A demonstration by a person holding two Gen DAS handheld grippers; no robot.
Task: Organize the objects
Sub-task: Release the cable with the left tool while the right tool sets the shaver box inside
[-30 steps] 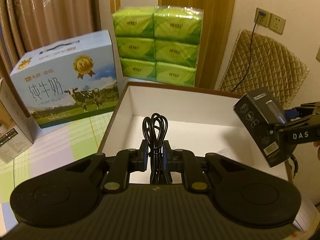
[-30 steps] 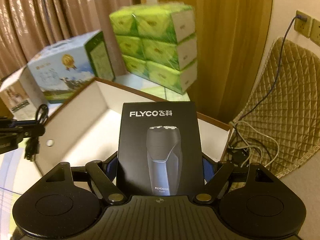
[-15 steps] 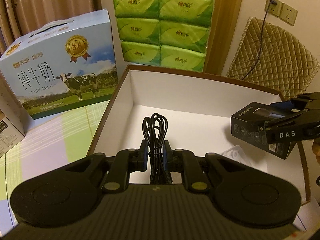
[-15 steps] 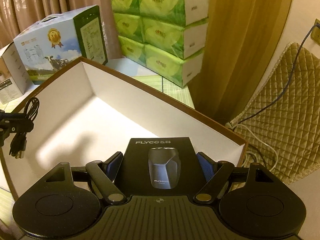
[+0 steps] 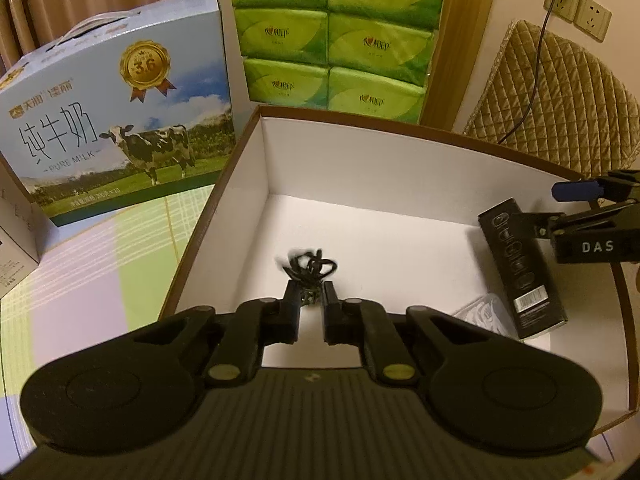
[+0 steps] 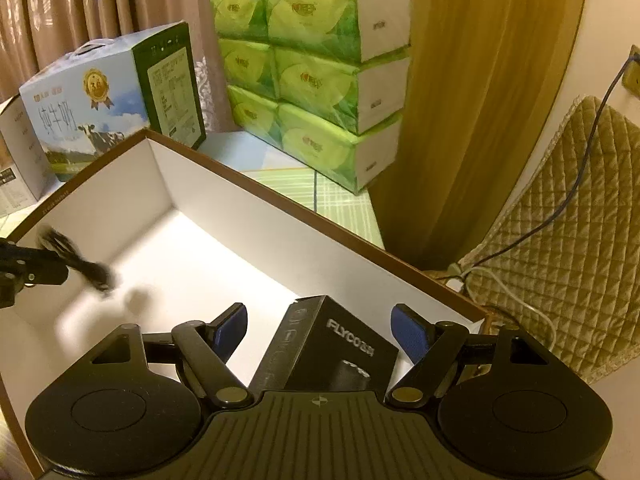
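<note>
The left gripper (image 5: 308, 300) stands slightly parted, cable (image 5: 308, 266) blurred between its tips. The right gripper (image 6: 320, 330) gapes wide around the shaver box (image 6: 332, 354); tissue packs (image 6: 316, 76) and a milk carton (image 6: 100, 108) stand beyond the open box's rim (image 6: 320, 216).

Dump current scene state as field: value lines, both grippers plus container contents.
left gripper: open, jaws slightly parted, over the box
black cable: blurred, just ahead of the fingertips; grip or contact unclear
right gripper: open, blue pads clear of the carton
FLYCO shaver carton: inside the box at its right end, tilted
open white-lined box: also holds a clear plastic item
behind box: milk carton, green tissue packs
</note>
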